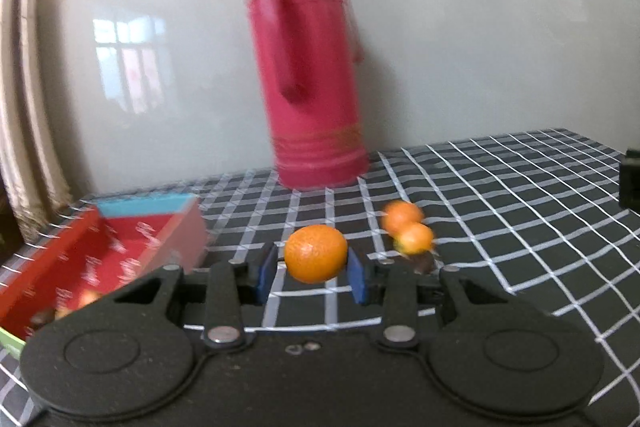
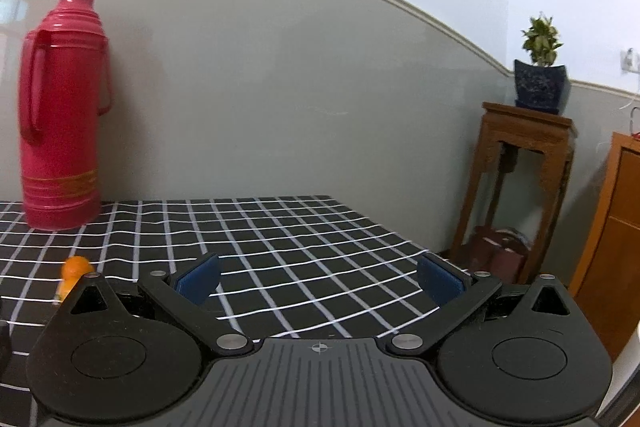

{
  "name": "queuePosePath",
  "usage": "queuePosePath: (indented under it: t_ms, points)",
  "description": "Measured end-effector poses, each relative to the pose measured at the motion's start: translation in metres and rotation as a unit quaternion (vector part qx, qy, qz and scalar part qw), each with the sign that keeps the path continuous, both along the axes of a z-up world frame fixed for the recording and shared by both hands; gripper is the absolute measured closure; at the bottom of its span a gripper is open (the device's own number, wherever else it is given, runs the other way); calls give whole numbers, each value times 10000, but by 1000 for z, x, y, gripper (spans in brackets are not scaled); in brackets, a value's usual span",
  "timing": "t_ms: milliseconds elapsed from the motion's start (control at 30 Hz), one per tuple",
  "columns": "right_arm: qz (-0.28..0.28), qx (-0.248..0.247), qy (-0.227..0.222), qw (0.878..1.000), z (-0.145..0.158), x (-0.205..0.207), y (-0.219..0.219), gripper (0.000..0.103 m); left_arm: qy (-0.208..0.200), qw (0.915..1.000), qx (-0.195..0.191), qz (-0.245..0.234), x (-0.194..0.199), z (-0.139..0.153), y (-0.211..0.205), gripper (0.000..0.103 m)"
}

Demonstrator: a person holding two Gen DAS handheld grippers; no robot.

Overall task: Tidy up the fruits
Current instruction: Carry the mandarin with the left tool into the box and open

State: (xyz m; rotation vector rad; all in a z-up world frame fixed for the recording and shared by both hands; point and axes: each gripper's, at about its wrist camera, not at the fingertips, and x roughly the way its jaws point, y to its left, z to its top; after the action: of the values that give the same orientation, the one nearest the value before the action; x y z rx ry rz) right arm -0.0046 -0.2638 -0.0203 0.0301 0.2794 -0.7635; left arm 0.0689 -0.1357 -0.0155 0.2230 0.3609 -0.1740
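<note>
Left gripper [image 1: 316, 273]: blue pads closed on a mandarin [image 1: 316, 253], held above the checked tablecloth [image 1: 500, 227]. Right gripper [image 2: 318, 281]: jaws spread wide, holding nothing. Red box [image 1: 100, 259] at left, fruit inside (blurred). Two small oranges [image 1: 408, 227] just beyond, touching each other. Farthest: red thermos [image 1: 308, 75] against the wall.

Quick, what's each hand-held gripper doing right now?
Left hand-held gripper: shut on the orange, lifted off the tablecloth.
Right hand-held gripper: open, holding nothing.
</note>
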Motion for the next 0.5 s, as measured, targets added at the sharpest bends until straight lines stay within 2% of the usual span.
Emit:
queuePosePath:
  t_ms: [233, 500]
  points:
    - [517, 110, -25, 9986, 2, 16, 28, 0, -178, 9957, -90, 907, 14, 19, 60, 75]
    - [1030, 154, -4, 9946, 2, 39, 66, 0, 214, 9866, -40, 1616, 37, 21, 118, 75]
